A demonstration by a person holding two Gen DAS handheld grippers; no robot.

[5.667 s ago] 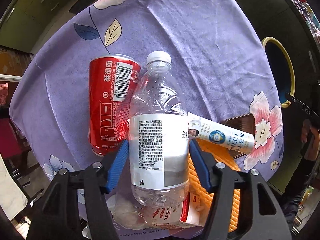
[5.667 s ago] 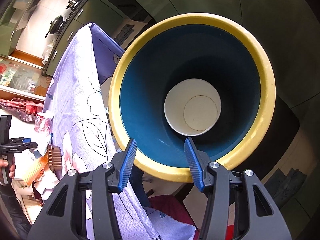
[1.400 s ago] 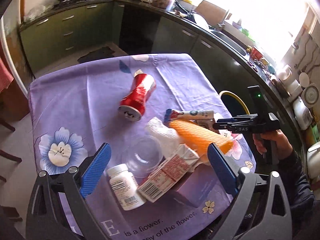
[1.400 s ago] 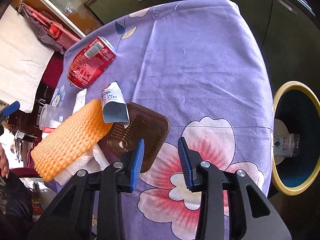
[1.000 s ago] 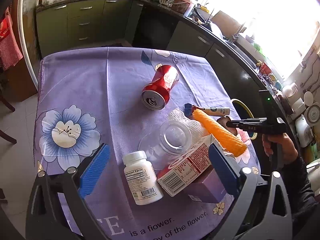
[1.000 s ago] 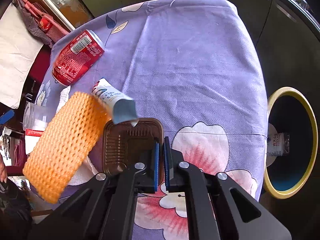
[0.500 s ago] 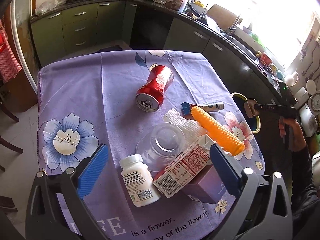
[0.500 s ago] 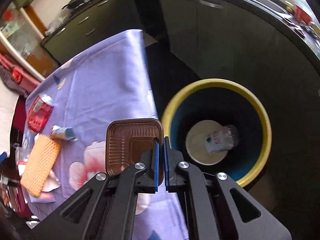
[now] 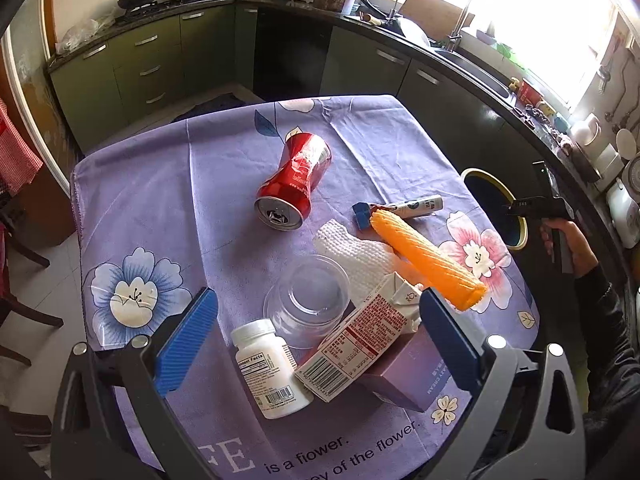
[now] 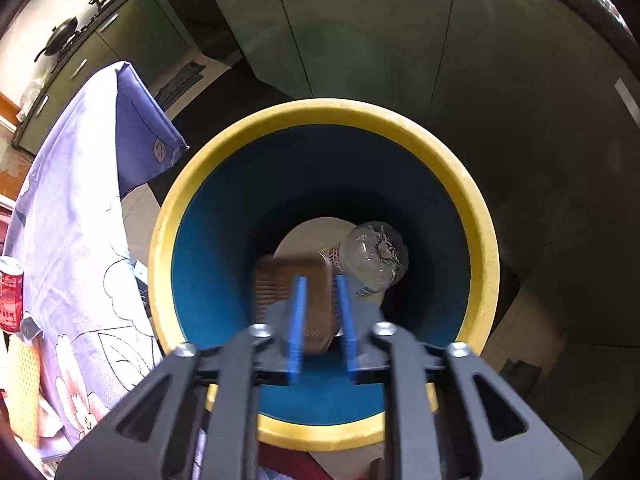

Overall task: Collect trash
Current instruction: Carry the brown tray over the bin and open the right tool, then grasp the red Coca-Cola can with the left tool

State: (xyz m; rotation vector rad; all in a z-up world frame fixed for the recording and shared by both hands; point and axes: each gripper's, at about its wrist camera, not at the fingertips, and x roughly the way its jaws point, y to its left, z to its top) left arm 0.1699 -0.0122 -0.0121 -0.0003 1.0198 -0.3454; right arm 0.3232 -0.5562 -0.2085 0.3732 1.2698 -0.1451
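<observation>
My right gripper (image 10: 321,296) hangs open over the yellow-rimmed blue bin (image 10: 476,216). A brown plastic tray (image 10: 276,280), blurred, is free of the pads and falls inside the bin, next to a clear plastic bottle (image 10: 376,256) at the bottom. My left gripper (image 9: 316,332) is wide open and empty above the purple flowered table (image 9: 160,184). Under it lie a white pill bottle (image 9: 268,368), a clear cup (image 9: 308,300), a red-and-white carton (image 9: 360,340) and a purple box (image 9: 416,376). Farther off lie a red can (image 9: 296,184), an orange foam net (image 9: 428,260), a white tissue (image 9: 352,248) and a small tube (image 9: 416,206).
The bin stands on the floor off the table's right edge (image 9: 496,204), by dark green cabinets (image 9: 440,80). The person's right hand (image 9: 568,240) holds the other gripper over it. A wooden chair (image 9: 16,240) stands to the table's left. The cloth's corner (image 10: 160,132) hangs near the bin.
My right gripper carried the brown tray from the table to over the bin, then opened and let it go; the tray is dropping in. My left gripper stays open above the table.
</observation>
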